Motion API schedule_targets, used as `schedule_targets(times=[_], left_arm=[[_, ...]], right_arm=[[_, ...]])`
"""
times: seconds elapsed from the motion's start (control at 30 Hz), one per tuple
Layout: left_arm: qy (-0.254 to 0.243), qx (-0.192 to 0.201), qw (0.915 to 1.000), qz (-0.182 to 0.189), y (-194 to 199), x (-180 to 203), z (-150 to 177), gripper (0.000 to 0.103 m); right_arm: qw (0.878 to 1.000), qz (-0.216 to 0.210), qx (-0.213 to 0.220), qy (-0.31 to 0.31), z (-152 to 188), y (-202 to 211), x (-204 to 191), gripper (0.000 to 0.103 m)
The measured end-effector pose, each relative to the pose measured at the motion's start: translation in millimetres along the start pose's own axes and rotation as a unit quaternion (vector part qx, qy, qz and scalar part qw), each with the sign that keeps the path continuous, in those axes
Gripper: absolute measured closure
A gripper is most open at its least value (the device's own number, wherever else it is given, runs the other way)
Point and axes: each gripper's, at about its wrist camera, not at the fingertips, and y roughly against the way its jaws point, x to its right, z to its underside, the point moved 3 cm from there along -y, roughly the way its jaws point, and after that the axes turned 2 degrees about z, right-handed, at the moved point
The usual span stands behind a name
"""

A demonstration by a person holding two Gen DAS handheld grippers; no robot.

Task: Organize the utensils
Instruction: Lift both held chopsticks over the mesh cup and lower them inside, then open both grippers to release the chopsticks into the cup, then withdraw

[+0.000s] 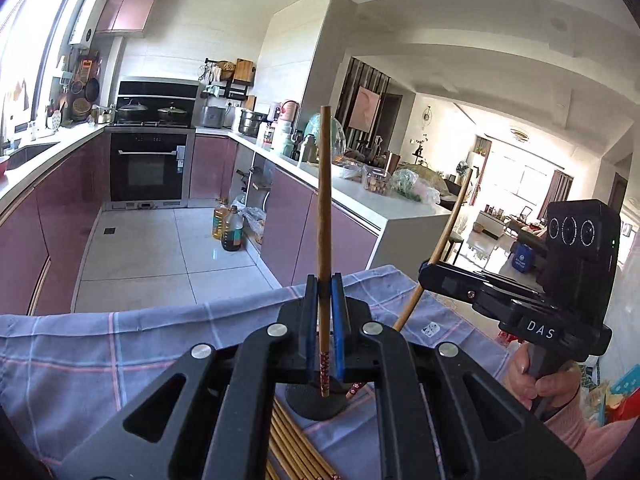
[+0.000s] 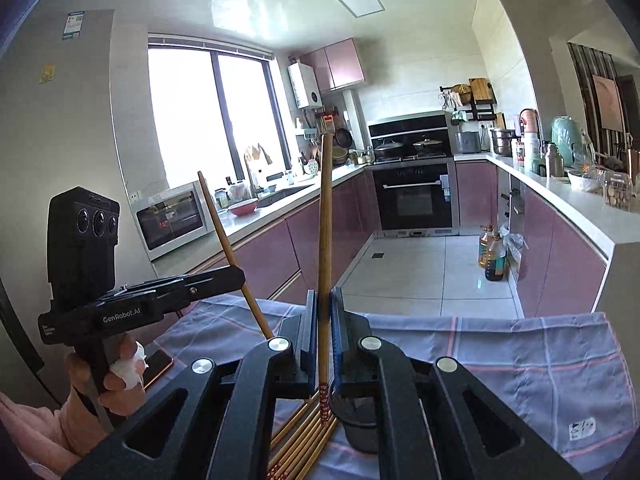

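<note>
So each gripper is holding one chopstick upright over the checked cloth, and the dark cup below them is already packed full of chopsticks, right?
Not quite. The left gripper and right gripper each hold a chopstick, but the right wrist view shows the dark cup without chopsticks; the rest lie bundled on the cloth.

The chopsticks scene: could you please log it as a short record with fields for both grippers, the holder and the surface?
left gripper: shut on a chopstick, held upright
right gripper: shut on a second chopstick, held upright
holder: dark cup standing on the cloth, below the grippers
loose chopsticks: pile lying flat beside the holder
surface: checked blue-grey cloth
</note>
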Motion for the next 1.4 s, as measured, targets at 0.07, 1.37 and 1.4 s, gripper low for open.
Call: schedule_targets(times=[0.07,1.37,1.4], left_arm=[[-0.006,-0.001,1.0,0.0,-9.4,7.3,-5.4,0.096],[-0.005,-0.099,0.9938,-0.051,-109.1,-26.5,81.8,0.08],[-0.007,-0.092,0.9941,-0.057,-102.5,-27.8,82.2,0.074]], right_arm=[[1.0,0.006,0.001,-0.001,-5.5,-6.6,7.5,0.098],[0.986,0.037,-0.155,-0.043,50.6,-104.1,38.0,0.089],[0.987,0.037,-0.149,-0.04,49.8,-98.3,35.3,0.087]])
